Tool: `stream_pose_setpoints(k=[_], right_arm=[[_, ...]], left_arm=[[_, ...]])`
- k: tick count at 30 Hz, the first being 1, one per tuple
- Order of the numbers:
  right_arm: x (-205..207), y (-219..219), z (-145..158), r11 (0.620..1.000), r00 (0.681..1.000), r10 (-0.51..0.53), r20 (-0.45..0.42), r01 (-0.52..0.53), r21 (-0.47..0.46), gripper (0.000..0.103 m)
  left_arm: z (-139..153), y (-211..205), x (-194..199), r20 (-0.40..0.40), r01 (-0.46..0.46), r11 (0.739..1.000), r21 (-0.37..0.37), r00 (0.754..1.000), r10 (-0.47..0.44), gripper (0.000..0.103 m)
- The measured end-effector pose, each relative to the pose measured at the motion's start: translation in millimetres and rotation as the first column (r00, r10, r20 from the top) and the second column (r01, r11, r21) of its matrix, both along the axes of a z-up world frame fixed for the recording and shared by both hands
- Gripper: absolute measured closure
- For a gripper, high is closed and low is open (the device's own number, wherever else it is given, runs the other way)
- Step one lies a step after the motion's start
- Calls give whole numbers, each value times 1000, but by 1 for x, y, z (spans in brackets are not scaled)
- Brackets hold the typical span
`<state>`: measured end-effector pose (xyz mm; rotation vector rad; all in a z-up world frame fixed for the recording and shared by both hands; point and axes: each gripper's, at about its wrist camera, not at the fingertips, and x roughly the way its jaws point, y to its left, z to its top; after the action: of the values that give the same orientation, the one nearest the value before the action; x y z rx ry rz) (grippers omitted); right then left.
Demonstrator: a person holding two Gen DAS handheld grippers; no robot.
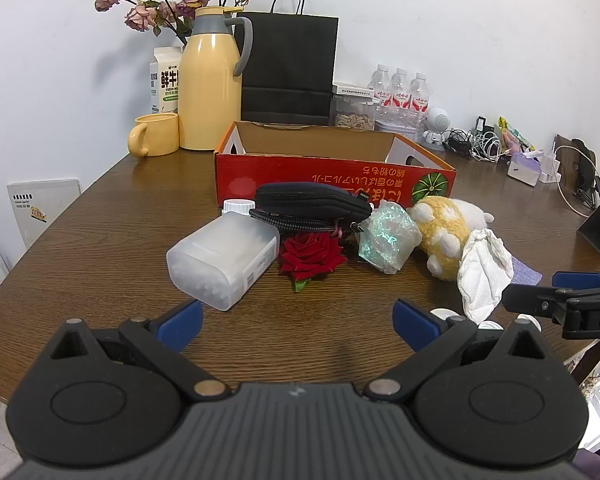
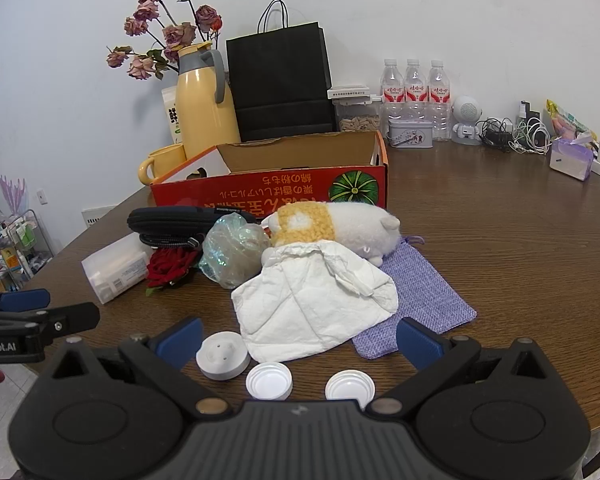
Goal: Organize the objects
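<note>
Hovering over a wooden bench (image 1: 100, 216), the left gripper (image 1: 298, 318) and right gripper (image 2: 300, 336) both have their blue fingers (image 1: 184, 316) spread wide, holding nothing. A red cardboard box (image 1: 332, 176) stands open. In front of the box lie a clear plastic container (image 1: 220, 260), a black pouch (image 1: 312, 200), a red rose (image 1: 310, 256), a plush toy (image 2: 332, 226), a crumpled white tissue (image 2: 312, 304), a purple cloth bag (image 2: 424, 292) and two white caps (image 2: 269, 380).
</note>
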<state>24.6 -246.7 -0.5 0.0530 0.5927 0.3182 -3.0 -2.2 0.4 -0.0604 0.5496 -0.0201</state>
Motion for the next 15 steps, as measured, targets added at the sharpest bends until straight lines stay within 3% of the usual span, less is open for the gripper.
stream_pose_setpoints(k=[15], right_arm=[[0,0,0,1000,1000,0,1,0,1,0]], left_arm=[[0,0,0,-1,0,1000,-1,1000,0,0]])
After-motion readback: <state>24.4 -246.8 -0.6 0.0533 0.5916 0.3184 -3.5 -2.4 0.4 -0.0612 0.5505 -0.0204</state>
